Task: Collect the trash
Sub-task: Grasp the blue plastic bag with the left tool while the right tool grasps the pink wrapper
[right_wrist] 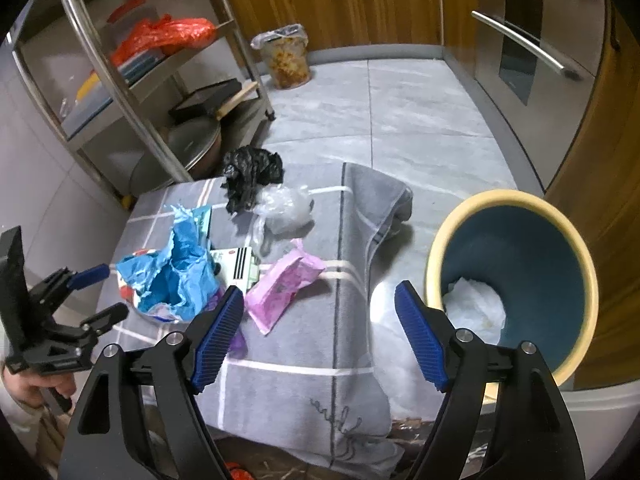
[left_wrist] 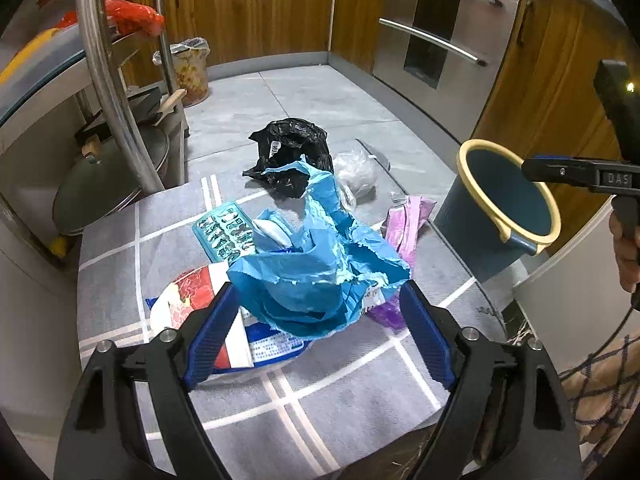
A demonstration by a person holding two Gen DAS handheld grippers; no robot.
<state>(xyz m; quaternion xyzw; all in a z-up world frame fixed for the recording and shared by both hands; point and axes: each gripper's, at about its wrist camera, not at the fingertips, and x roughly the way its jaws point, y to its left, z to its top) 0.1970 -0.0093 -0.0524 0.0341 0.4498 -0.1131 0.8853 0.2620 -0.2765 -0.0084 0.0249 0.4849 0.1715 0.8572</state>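
Two wide-spread grippers, left gripper (left_wrist: 320, 312) around blue bag (left_wrist: 320, 276)

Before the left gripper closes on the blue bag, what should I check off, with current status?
1. Left gripper open: ok.
2. Blue bag between its fingers: ok, straddled but not pinched.
3. Wrappers under the bag stay clear of the grasp: cannot tell.
4. Bin has room: ok, only white paper inside.
5. Right gripper open and holding nothing: ok.
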